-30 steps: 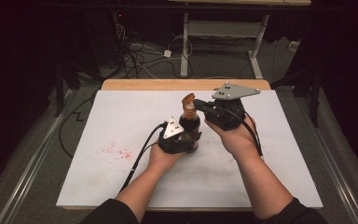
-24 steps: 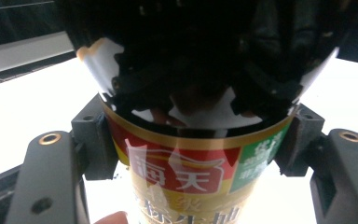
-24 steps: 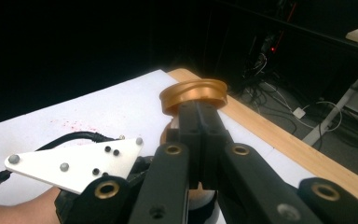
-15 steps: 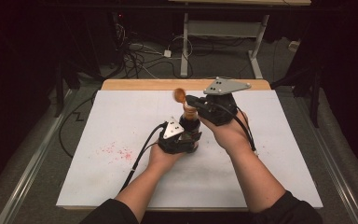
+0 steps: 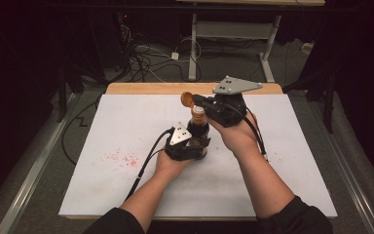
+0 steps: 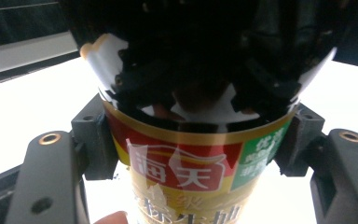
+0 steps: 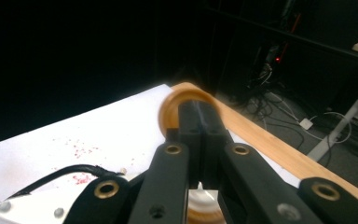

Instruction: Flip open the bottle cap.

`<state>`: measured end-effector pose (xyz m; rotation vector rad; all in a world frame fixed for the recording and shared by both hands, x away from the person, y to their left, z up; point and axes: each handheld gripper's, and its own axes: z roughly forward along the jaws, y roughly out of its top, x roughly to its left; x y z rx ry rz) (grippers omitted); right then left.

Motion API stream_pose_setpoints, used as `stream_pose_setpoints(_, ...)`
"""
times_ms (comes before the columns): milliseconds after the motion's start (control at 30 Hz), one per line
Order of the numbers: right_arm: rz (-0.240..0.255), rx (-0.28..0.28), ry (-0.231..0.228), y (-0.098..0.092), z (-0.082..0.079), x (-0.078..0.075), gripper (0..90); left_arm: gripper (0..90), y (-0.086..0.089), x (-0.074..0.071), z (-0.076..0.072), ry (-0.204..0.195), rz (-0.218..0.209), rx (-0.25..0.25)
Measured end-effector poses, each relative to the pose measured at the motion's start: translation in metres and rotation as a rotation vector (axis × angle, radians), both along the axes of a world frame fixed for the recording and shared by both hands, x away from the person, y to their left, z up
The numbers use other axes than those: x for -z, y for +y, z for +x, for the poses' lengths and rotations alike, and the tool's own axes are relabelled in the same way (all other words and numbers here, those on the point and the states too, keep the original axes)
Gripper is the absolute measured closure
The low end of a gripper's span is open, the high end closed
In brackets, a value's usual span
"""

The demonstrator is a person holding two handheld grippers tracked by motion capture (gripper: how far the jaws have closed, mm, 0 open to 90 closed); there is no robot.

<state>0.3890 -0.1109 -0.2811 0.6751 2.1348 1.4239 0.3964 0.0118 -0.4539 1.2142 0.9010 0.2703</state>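
— What is nearest to the person?

— The two forearms come in from the bottom of the high view. The left hand (image 5: 171, 163) holds the left gripper (image 5: 187, 146), and its jaws are closed around the lower body of a dark sauce bottle (image 5: 198, 131). In the left gripper view the bottle (image 6: 191, 154) stands between the two black jaws, touching both. It has a red and gold label with a green patch.

— Where does the bottle stand?

— Upright on the white table cover (image 5: 126, 131), about in the middle of the table. The neck is open and pale at the top.

— And the other hand?

— The right hand (image 5: 236, 134) holds the right gripper (image 5: 197, 101) just above and behind the bottle's neck. Its jaws are narrow and pinch an orange cap (image 5: 187, 99), which is apart from the bottle, a little to the left of the neck. In the right gripper view the cap (image 7: 186, 103) sits at the tips of the closed jaws.

— Anything else on the table?

— Some small red specks (image 5: 119, 157) on the cover, left of the left hand. Farther away the wooden table edge (image 5: 146, 88) shows, and behind it cables (image 5: 143, 58) lie on the dark floor.
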Motion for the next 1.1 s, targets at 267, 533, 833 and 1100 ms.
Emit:
stream_pose_setpoints(267, 0.008, 0.051, -0.007, -0.034, -0.007, 0.009, 90.0, 28.8, 0.001, 0.0, 0.0, 0.003, 0.004, 0.003)
stream_pose_setpoints(533, 0.023, 0.082, 0.024, -0.063, -0.007, 0.035, 63.0, 28.7, 0.0, 0.0, 0.0, 0.009, 0.001, 0.003)
stream_pose_setpoints(833, 0.06, 0.126, 0.034, -0.082, -0.002, 0.074, 0.0, 28.4, 0.001, -0.001, 0.0, 0.015, 0.002, 0.002)
stream_pose_setpoints(1100, 0.065, 0.186, 0.056, -0.098, -0.005, 0.118, 0.1, 28.0, 0.0, -0.003, 0.0, 0.03, 0.012, 0.001)
